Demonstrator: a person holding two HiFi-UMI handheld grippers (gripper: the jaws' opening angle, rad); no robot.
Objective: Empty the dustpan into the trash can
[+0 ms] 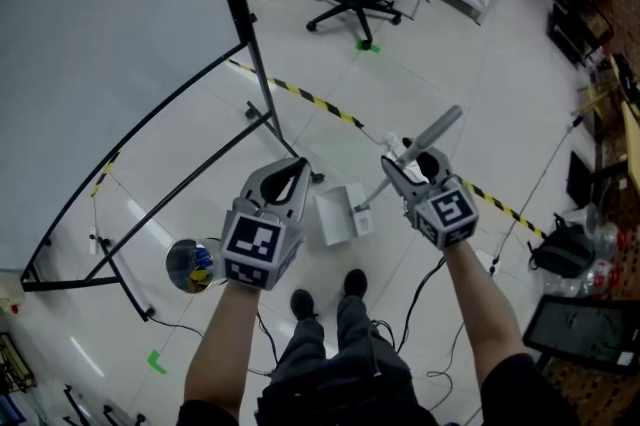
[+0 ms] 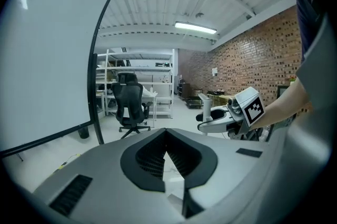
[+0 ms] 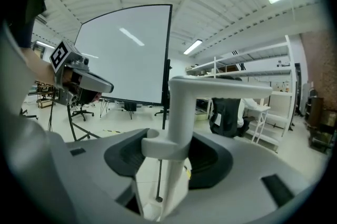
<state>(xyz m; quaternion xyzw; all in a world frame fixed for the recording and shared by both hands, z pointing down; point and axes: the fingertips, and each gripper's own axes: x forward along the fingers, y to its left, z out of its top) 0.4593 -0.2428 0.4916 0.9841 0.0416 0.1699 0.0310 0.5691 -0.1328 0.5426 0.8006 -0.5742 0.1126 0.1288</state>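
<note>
Right gripper (image 1: pixel 395 169) fingers clamp the white long-handled dustpan (image 1: pixel 340 214); left gripper (image 1: pixel 297 166) fingers closed, empty.

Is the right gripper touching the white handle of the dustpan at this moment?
Touching. The right gripper view shows the white handle standing between the jaws of the right gripper, with both dark pads closed against its sides.

Your right gripper (image 1: pixel 408 170) grips the white dustpan (image 1: pixel 338 215) by its handle, while the trash can (image 1: pixel 188 266) sits beside your left gripper (image 1: pixel 286 178).
</note>
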